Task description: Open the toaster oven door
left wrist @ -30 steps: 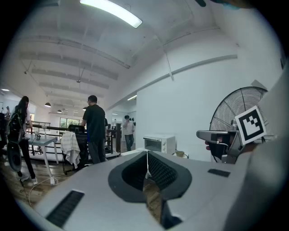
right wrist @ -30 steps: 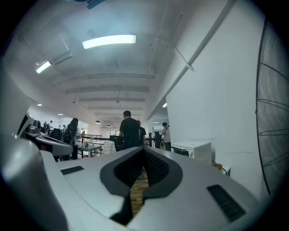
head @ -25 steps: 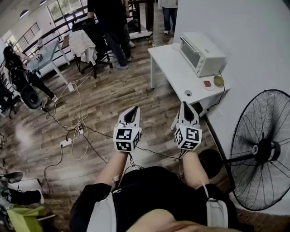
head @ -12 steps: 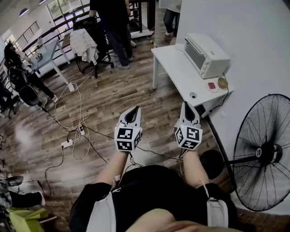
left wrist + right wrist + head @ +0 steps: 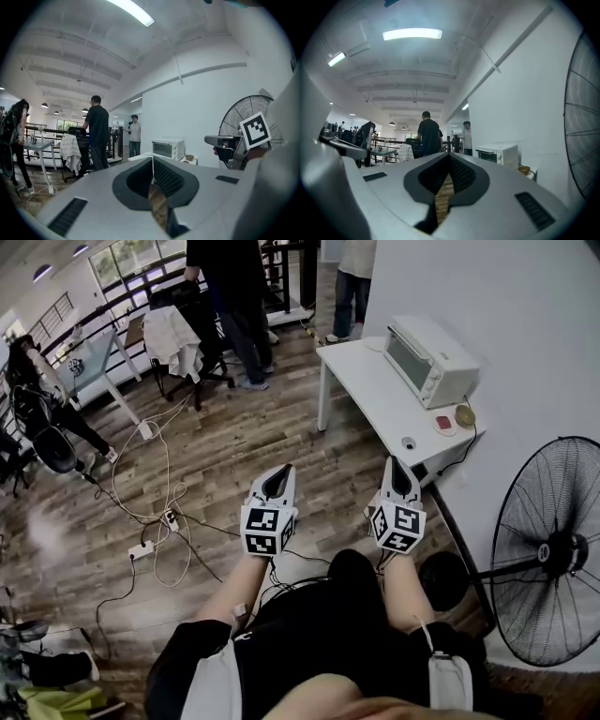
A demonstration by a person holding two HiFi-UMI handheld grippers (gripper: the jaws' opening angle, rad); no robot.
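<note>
The white toaster oven [image 5: 431,360] stands on a white table [image 5: 375,395] by the wall, far ahead and to the right, with its glass door closed. It also shows small and distant as the oven [image 5: 168,148] in the left gripper view and as the oven [image 5: 497,154] in the right gripper view. My left gripper [image 5: 281,471] and right gripper [image 5: 395,463] are held side by side over the wooden floor, well short of the table. Both have their jaws together with nothing between them.
A big standing fan [image 5: 548,563] is at the right, beside the table's near end. A red item on a dish [image 5: 443,423], a brown bowl [image 5: 464,415] and a power cord lie near the oven. Cables and a power strip [image 5: 141,549] cross the floor at left. People [image 5: 225,277] and a draped chair [image 5: 173,334] are at the back.
The table, oven and fan have slid lower and a little right in the head view as the person walks closer. Both grippers stay shut, side by side.
</note>
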